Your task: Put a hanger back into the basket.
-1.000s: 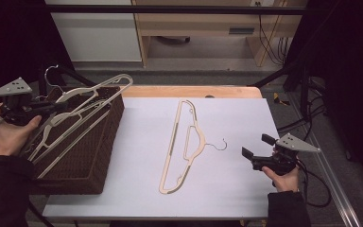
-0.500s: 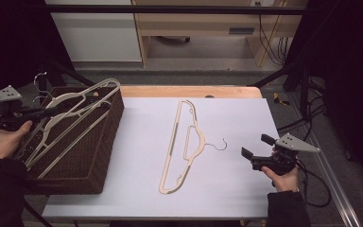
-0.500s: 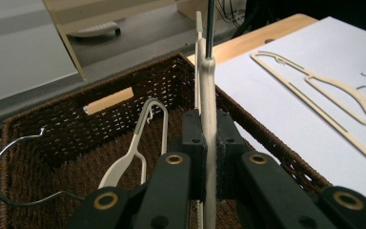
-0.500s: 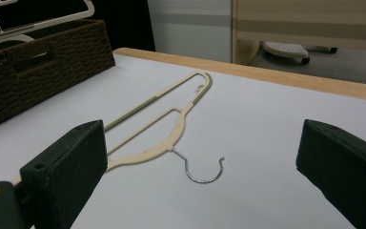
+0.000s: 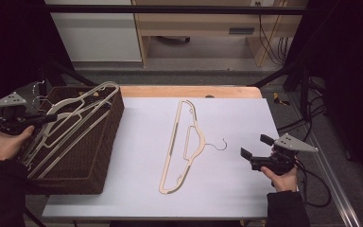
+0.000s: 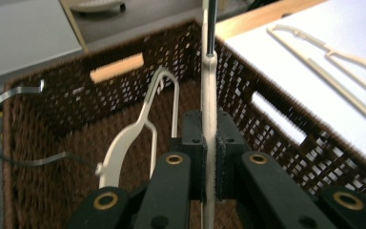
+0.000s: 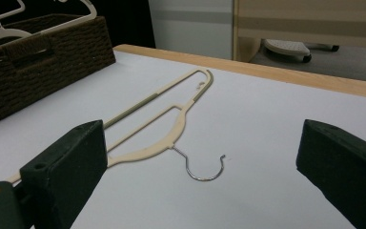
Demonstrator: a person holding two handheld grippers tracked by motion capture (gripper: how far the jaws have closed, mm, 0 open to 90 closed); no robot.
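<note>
A cream clothes hanger (image 5: 184, 142) with a metal hook lies flat in the middle of the white table (image 5: 137, 156); it also shows ahead of my right gripper (image 7: 176, 124). My right gripper (image 5: 255, 147) rests open at the table's right, a short way from that hook. A dark wicker basket (image 5: 97, 156) at the left holds several cream hangers (image 5: 71, 127). My left gripper (image 5: 47, 118) is over the basket, shut on one cream hanger (image 6: 209, 109), whose bar runs up between the jaws. Another hanger (image 6: 133, 136) lies inside the basket (image 6: 62, 100).
The table's wooden far edge (image 5: 184, 91) borders a grey floor with a cabinet and shelf unit (image 5: 198, 23) behind. Cables (image 5: 307, 189) trail from my right gripper off the table's right side. A metal hook (image 6: 0, 133) sticks out at the basket's left.
My left gripper has drawn back to the left over the basket with the hanger in its jaws. The right gripper has stayed put.
</note>
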